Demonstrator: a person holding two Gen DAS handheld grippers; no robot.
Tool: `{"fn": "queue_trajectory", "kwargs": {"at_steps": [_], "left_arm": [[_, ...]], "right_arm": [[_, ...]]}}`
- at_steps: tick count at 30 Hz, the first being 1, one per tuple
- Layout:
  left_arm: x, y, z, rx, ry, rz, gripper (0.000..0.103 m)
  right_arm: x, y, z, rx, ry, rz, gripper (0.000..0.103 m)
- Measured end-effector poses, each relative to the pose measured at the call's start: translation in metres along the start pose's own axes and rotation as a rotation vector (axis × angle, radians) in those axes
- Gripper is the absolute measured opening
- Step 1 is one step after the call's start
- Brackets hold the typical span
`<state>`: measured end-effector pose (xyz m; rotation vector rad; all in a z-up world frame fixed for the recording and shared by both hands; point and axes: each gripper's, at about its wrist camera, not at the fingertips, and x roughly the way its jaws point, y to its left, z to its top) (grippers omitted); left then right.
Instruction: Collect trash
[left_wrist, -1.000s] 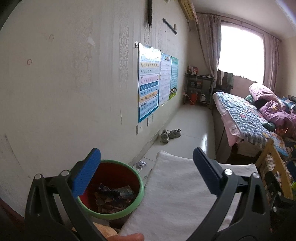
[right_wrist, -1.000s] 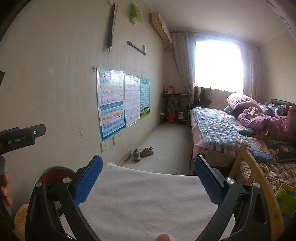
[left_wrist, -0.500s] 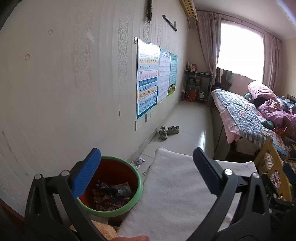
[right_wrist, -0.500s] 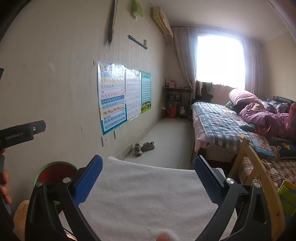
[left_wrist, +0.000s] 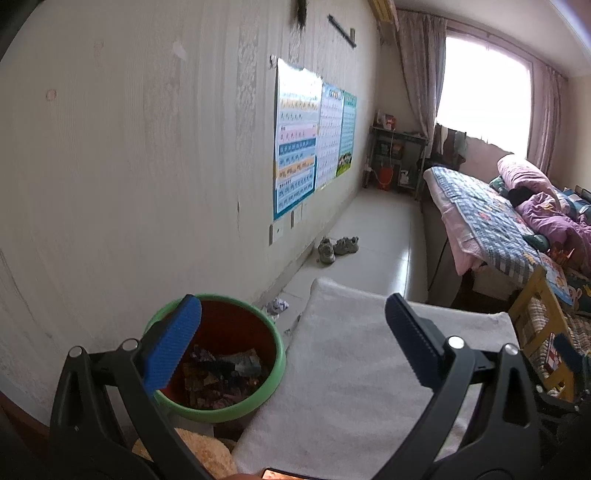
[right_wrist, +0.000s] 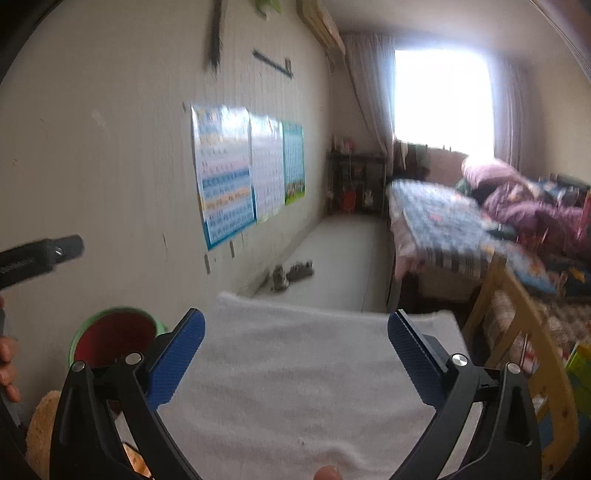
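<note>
A red bin with a green rim (left_wrist: 229, 369) stands by the wall at lower left and holds several dark wrappers (left_wrist: 221, 376). A crumpled bit of paper (left_wrist: 277, 305) lies on the floor just beyond it. My left gripper (left_wrist: 291, 347) is open and empty, its left finger over the bin's near side. My right gripper (right_wrist: 295, 358) is open and empty above a white towel-covered surface (right_wrist: 295, 387). The bin (right_wrist: 114, 339) also shows at lower left in the right wrist view, which is blurred.
The white towel surface (left_wrist: 362, 369) lies right of the bin. A pair of shoes (left_wrist: 337, 248) sits on the floor by the wall. A bed (left_wrist: 487, 221) and a wooden frame (left_wrist: 543, 321) stand on the right. A tan plush (left_wrist: 192, 450) lies near the bin.
Both views have dipped and shifted a little; the right gripper is moving, so its view is blurred. Both grippers stay open and empty.
</note>
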<state>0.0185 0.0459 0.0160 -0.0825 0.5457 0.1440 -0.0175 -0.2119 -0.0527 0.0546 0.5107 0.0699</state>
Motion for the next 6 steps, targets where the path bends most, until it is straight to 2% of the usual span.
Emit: {"fn": "queue_trajectory", "kwargs": {"at_steps": [2,4,6], "left_arm": [[0.018,0.01,-0.013,-0.001,0.081,-0.025,0.098],[0.032,0.027,-0.031,-0.013,0.149,-0.044,0.098],[0.041,0.048,-0.052,-0.042,0.18,-0.014,0.098]], "right_arm": [[0.025,-0.014,-0.015,0.019,0.099,-0.019,0.096],[0.052,-0.035,-0.039,0.033,0.194,-0.077,0.096],[0.077,-0.056,-0.061,0.057,0.28,-0.144,0.096]]}}
